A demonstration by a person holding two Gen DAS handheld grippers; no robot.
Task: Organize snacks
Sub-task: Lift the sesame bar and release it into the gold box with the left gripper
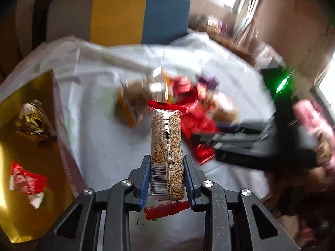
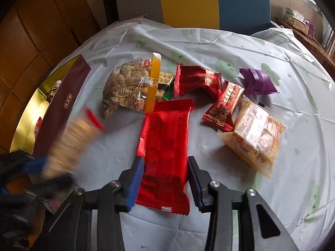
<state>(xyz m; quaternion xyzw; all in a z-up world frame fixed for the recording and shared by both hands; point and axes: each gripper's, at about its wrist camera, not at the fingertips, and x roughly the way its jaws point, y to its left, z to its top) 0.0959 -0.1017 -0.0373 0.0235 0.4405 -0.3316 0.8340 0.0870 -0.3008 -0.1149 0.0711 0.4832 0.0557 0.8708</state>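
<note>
A few snacks already lie in the gold box (image 1: pixel 31 219); the left gripper (image 1: pixel 167 179) clenches a seed bar (image 1: pixel 167 144), the right gripper (image 2: pixel 166 183) straddles, ungripped, a red pack (image 2: pixel 165 152), and several more wait on the bench (image 2: pixel 230 48).

Little can be read. A black barcode on a white patch stands on the clear-wrapped seed bar with red ends (image 1: pixel 167 146), near its lower end; its digits are too small to make out. Left of the long red foil packet (image 2: pixel 165 156), the dark maroon box (image 2: pixel 62 102) bears a small gold label of what may be Chinese characters, too blurred to read. Right of that red packet, the small red-and-gold packet (image 2: pixel 224 106) carries gold print, also illegible.
</note>
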